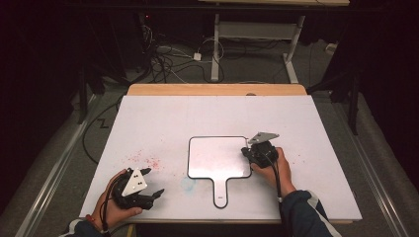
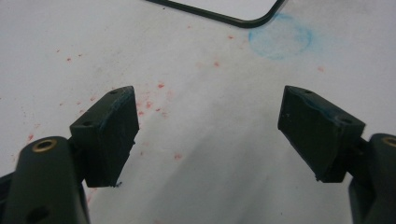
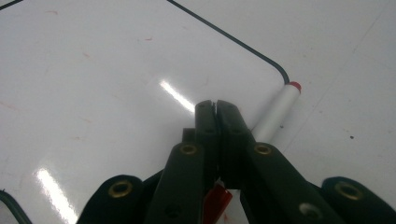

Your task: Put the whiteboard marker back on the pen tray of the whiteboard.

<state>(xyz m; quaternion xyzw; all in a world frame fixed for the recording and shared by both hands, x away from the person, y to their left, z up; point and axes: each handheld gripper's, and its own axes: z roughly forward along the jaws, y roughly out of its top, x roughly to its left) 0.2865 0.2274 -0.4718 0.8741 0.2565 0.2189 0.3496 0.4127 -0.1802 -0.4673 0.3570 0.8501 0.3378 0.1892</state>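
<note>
Since right gripper (image 3: pixel 215 103) clamped red marker cap (image 3: pixel 215 198) over whiteboard (image 1: pixel 217 157), left gripper (image 2: pixel 208 135) idled wide open, holding nothing

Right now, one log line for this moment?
left gripper: open, over table | right gripper: shut, at whiteboard edge | marker: beside whiteboard, under right gripper, grip unclear

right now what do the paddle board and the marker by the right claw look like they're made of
Paddle board: looks like glossy white dry-erase laminate with a dark rim, since lamp streaks reflect off it. Marker: seemingly smooth white plastic barrel with a red end, with a red piece showing under the shut right claw; grip unclear.
</note>
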